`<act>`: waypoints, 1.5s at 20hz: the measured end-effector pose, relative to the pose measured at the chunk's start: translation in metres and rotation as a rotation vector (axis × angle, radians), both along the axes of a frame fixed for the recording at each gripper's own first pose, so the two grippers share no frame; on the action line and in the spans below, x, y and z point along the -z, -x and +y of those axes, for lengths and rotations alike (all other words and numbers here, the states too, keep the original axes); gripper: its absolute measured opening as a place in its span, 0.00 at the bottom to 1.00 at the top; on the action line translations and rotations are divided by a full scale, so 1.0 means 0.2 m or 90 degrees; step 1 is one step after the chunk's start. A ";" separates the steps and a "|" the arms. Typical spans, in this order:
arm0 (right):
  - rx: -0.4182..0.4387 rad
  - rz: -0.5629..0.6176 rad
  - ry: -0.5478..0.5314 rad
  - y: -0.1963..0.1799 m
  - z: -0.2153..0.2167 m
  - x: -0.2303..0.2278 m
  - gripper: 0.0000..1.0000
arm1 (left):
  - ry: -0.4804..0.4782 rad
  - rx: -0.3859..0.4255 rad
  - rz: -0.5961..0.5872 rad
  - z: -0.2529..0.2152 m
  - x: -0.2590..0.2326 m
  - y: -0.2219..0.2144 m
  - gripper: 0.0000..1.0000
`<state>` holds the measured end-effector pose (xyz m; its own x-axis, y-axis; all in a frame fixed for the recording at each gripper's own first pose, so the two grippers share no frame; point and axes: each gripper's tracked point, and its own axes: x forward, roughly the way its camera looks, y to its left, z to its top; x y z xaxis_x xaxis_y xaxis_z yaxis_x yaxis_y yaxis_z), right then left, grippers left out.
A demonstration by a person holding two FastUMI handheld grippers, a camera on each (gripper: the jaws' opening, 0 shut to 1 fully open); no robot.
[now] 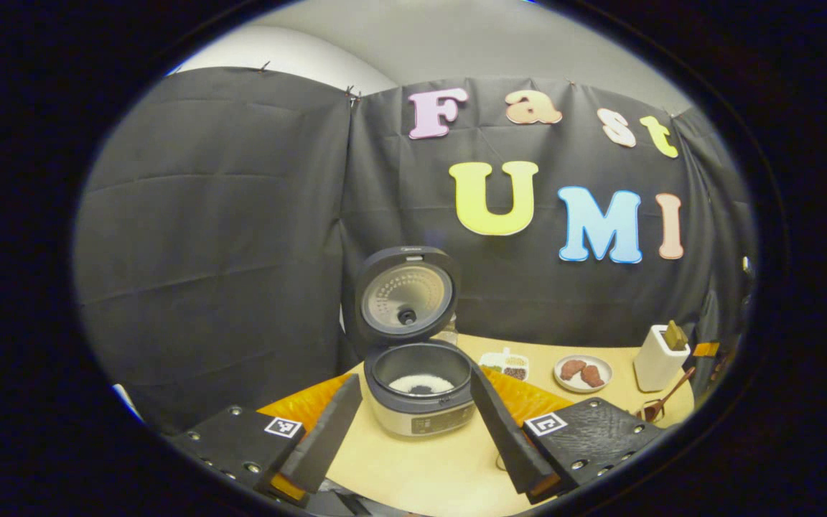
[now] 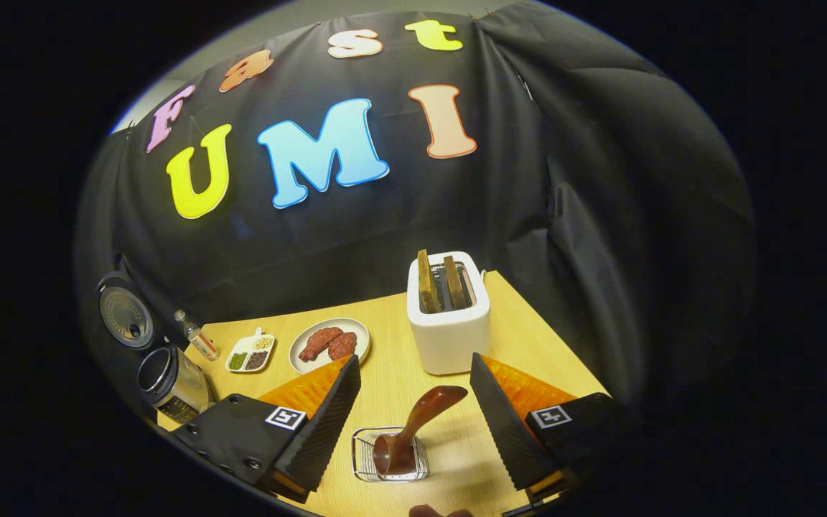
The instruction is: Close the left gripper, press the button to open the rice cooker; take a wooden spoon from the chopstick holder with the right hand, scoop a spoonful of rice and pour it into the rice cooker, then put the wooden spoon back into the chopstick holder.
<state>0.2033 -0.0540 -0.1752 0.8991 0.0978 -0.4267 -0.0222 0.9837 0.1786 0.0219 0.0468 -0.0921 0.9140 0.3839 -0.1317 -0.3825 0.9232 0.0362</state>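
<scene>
Right gripper [image 2: 413, 402]: wide open, empty; brown wooden spoon [image 2: 413, 431] standing in wire-mesh chopstick holder [image 2: 390, 454] between fingers, untouched. Left gripper [image 1: 413, 416]: open, empty, grey open-lidded rice cooker [image 1: 417, 388] ahead. No legible writing.

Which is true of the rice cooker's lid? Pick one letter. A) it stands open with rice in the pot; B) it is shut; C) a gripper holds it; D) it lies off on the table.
A: the lid stands raised behind the rice cooker, and white rice shows in the pot.
</scene>
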 end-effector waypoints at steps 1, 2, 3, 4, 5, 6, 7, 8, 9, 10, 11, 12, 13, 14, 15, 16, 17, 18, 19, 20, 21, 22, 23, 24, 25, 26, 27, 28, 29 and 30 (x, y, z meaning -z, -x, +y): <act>0.008 0.016 -0.014 -0.02 -0.02 0.06 0.93 | 0.000 -0.003 0.007 0.00 0.03 0.02 0.96; 0.015 0.031 -0.033 -0.03 -0.03 0.11 0.98 | -0.001 -0.005 0.012 0.00 0.03 0.03 0.96; 0.024 0.051 -0.051 -0.03 -0.04 0.16 0.98 | -0.002 -0.007 0.016 -0.01 0.04 0.04 0.97; 0.031 0.070 -0.067 -0.03 -0.05 0.21 0.98 | -0.001 -0.010 0.018 -0.01 0.03 0.05 0.97; 0.034 0.085 -0.080 -0.04 -0.05 0.25 0.98 | 0.000 -0.012 0.018 -0.01 0.03 0.06 0.97; 0.035 0.098 -0.087 -0.05 -0.04 0.29 0.98 | 0.001 -0.013 0.019 -0.02 0.03 0.07 0.97; 0.035 0.109 -0.092 -0.05 -0.03 0.32 0.98 | 0.000 -0.014 0.020 -0.03 0.04 0.08 0.97; 0.032 0.119 -0.099 -0.05 -0.01 0.34 0.98 | -0.001 -0.015 0.025 -0.03 0.05 0.09 0.96; 0.029 0.129 -0.105 -0.08 0.01 0.38 0.98 | -0.001 -0.015 0.032 -0.04 0.07 0.09 0.97; 0.023 0.136 -0.116 -0.10 0.03 0.39 0.98 | 0.001 -0.015 0.038 -0.04 0.08 0.09 0.97; 0.021 0.143 -0.124 -0.11 0.05 0.41 0.98 | 0.001 -0.015 0.043 -0.04 0.09 0.11 0.97; 0.018 0.150 -0.129 -0.13 0.07 0.44 0.98 | 0.002 -0.016 0.046 -0.05 0.10 0.11 0.96; 0.016 0.160 -0.130 -0.14 0.08 0.48 0.93 | 0.005 -0.017 0.047 -0.05 0.10 0.12 0.96; 0.013 0.173 -0.130 -0.14 0.09 0.52 0.92 | 0.006 -0.018 0.049 -0.06 0.10 0.12 0.96; 0.012 0.180 -0.131 -0.16 0.10 0.55 0.90 | 0.005 -0.025 0.053 -0.05 0.11 0.13 0.96; 0.015 0.183 -0.131 -0.17 0.10 0.56 0.83 | 0.003 -0.033 0.058 -0.04 0.12 0.14 0.97; 0.016 0.188 -0.135 -0.17 0.10 0.57 0.58 | 0.005 -0.038 0.060 -0.04 0.13 0.15 0.96; 0.019 0.201 -0.143 -0.16 0.11 0.57 0.49 | 0.012 -0.043 0.062 -0.03 0.13 0.17 0.96; 0.026 0.220 -0.156 -0.15 0.11 0.59 0.35 | 0.022 -0.046 0.063 -0.03 0.14 0.18 0.96; 0.033 0.227 -0.176 -0.14 0.11 0.57 0.35 | 0.034 -0.047 0.065 -0.03 0.17 0.19 0.96; 0.048 0.227 -0.187 -0.13 0.11 0.58 0.29 | 0.045 -0.050 0.073 -0.04 0.21 0.19 0.96; 0.043 0.227 -0.196 -0.13 0.12 0.57 0.27 | 0.052 -0.057 0.081 -0.03 0.25 0.20 0.97; 0.033 0.222 -0.200 -0.11 0.14 0.56 0.26 | 0.060 -0.062 0.087 -0.03 0.28 0.22 0.96; 0.029 0.212 -0.194 -0.11 0.14 0.55 0.23 | 0.068 -0.062 0.089 -0.04 0.29 0.23 0.96; 0.018 0.204 -0.191 -0.09 0.15 0.52 0.23 | 0.075 -0.058 0.088 -0.05 0.29 0.23 0.96; 0.010 0.194 -0.187 -0.07 0.15 0.48 0.23 | 0.080 -0.054 0.088 -0.06 0.30 0.23 0.97; 0.009 0.190 -0.189 -0.07 0.15 0.45 0.23 | 0.084 -0.047 0.087 -0.07 0.32 0.21 0.96; 0.015 0.188 -0.195 -0.06 0.14 0.42 0.23 | 0.088 -0.034 0.087 -0.08 0.33 0.18 0.96; 0.022 0.184 -0.201 -0.04 0.13 0.39 0.23 | 0.092 -0.023 0.096 -0.08 0.37 0.14 0.96; 0.032 0.178 -0.203 -0.03 0.11 0.35 0.23 | 0.094 -0.013 0.105 -0.07 0.39 0.10 0.98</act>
<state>0.2087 -0.0323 -0.2461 0.7597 0.2232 -0.6108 0.1171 0.8770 0.4661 0.0017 0.0330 -0.1711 0.8676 0.3674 -0.3351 -0.4012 0.9153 -0.0353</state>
